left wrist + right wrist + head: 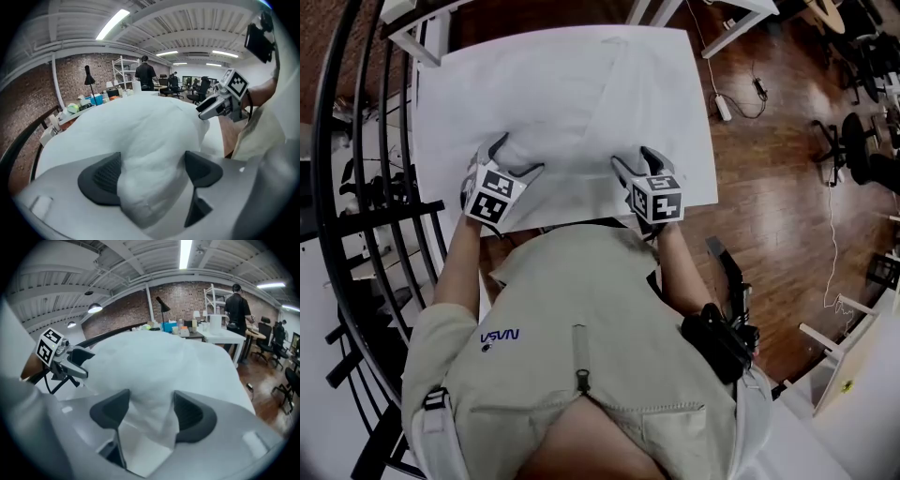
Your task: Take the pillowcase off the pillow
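Head view looks steeply down; both gripper views face closely across the pillow (572, 103).

Holds left gripper (516, 157) and right gripper (635, 157) side by side, well apart, both pointing forward and slanted down. Has the jaws of each spread wide. Stretches left forearm (459, 262) and right forearm (680, 272) out ahead of the torso (581, 309).

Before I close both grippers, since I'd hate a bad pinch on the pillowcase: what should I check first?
1. Left gripper jaws apart: ok.
2. Right gripper jaws apart: ok.
3. Pillowcase fabric bunched between each pair of jaws: ok.
4. Both grippers at the near edge, one toward each corner: ok.
5. Near edge is the pillowcase's open end: cannot tell.
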